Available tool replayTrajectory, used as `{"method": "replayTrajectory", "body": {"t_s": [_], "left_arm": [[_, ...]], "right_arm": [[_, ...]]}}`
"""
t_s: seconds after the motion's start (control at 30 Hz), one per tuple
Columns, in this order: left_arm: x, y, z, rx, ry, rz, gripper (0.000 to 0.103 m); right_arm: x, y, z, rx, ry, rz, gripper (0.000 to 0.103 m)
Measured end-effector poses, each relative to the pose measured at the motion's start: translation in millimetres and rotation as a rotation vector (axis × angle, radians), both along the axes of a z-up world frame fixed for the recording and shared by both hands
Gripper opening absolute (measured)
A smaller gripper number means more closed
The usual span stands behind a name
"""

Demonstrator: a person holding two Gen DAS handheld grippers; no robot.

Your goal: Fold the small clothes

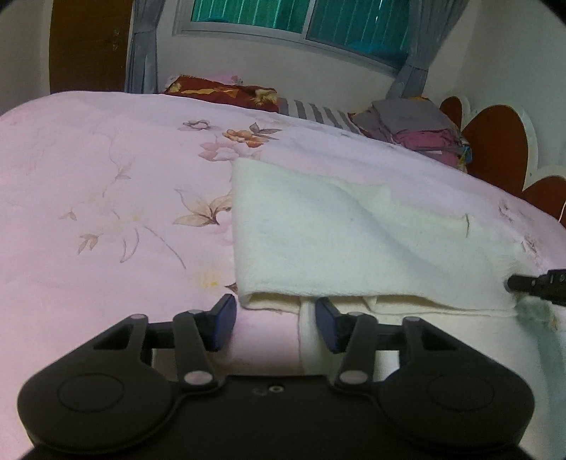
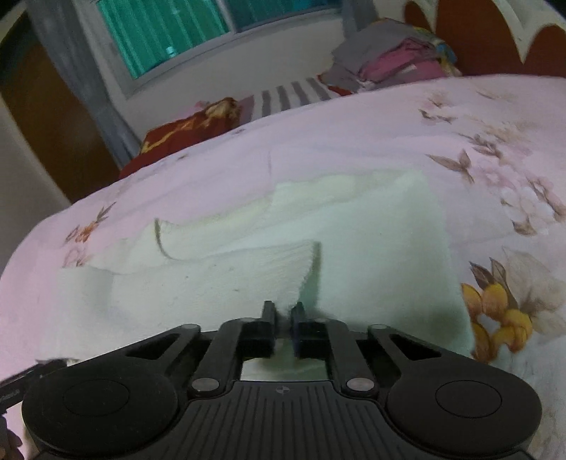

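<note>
1. Your right tongs (image 2: 283, 313) are clamped on the near edge of the cream cloth (image 2: 371, 247).
2. Your left tongs (image 1: 276, 318) stand partly open, gripping nothing.
3. The cloth lies half-folded on the bed (image 1: 88, 177).

dim indoor light with a pink cast, teal glow from the window (image 1: 300, 24), soft noisy detail, right wrist view motion-blurred, strong fisheye bending with dark vignetted corners, faint shadow under the cloth (image 1: 336, 230) fold

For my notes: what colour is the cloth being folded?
Cream white cloth, plain; clearest in the left wrist view.
</note>
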State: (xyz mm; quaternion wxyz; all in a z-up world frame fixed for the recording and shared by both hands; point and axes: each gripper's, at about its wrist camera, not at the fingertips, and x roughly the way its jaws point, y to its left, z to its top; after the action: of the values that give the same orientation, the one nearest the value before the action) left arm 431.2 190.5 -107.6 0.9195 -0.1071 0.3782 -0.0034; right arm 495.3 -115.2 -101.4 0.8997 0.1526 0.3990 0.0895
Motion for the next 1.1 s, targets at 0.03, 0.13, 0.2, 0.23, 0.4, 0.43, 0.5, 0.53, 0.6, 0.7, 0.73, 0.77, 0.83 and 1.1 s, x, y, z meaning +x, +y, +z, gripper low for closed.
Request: {"method": "replayTrajectory", "body": {"t_s": [0.03,0.13,0.2,0.23,0.4,0.43,0.5,0.53,0.6,0.7,0.73,0.77,0.83,1.1], "left_arm": [[-2.8,3.2,1.4,-0.025,-0.011,-0.006,0.043],[-3.7,5.0,-1.4,-0.020,-0.026,0.004,0.043],[-8.3,10.9,2.8,-0.047,-0.075,0.051,0.038],[-12.4,13.1,7.3,-0.061,-0.124,0.061,0.038],[-12.4,4.1,9.0,-0.052,-0.109,0.009,0.042],[-14.3,1.1,8.6,-0.036,-0.108,0.008,0.042],[-24.5,-4.6,12.1,-0.033,-0.128,0.011,0.040],[-28.8,-8.1,14.4,-0.026,-0.145,0.013,0.039],[-36.0,-20.3,20.5,0.013,-0.177,-0.008,0.036],[-29.3,-42.4,21.6,0.051,-0.131,-0.101,0.032],[-22.5,-51.6,17.6,0.086,-0.090,-0.133,0.028],[-17.3,-59.4,14.0,0.122,-0.067,-0.151,0.026],[-9.2,-70.9,10.4,0.167,-0.055,-0.159,0.026],[10.7,-86.7,3.3,0.236,-0.057,0.020,0.037]], "right_arm": [[-1.9,1.7,5.3,0.002,-0.023,0.021,0.006],[-18.0,3.7,41.2,0.004,-0.165,0.034,0.006],[-30.3,-9.6,68.0,0.034,-0.283,-0.040,0.006],[-32.9,-18.2,75.3,0.044,-0.308,-0.077,0.006],[-24.3,-36.3,67.1,-0.011,-0.250,-0.082,0.006],[-23.7,-37.8,65.2,-0.011,-0.242,-0.084,0.006],[-27.1,-37.8,64.5,-0.002,-0.245,-0.079,0.006],[-27.8,-36.6,64.7,-0.004,-0.248,-0.074,0.006],[-28.3,-32.2,62.2,-0.025,-0.243,-0.059,0.006],[-26.0,-28.7,53.0,-0.050,-0.207,-0.058,0.006],[-26.4,-29.4,50.4,-0.042,-0.194,-0.062,0.006],[-26.8,-30.5,46.3,-0.037,-0.181,-0.065,0.006],[-29.6,-31.3,42.6,-0.026,-0.174,-0.065,0.006],[-31.6,-32.7,41.4,-0.016,-0.161,-0.041,0.006]]}}
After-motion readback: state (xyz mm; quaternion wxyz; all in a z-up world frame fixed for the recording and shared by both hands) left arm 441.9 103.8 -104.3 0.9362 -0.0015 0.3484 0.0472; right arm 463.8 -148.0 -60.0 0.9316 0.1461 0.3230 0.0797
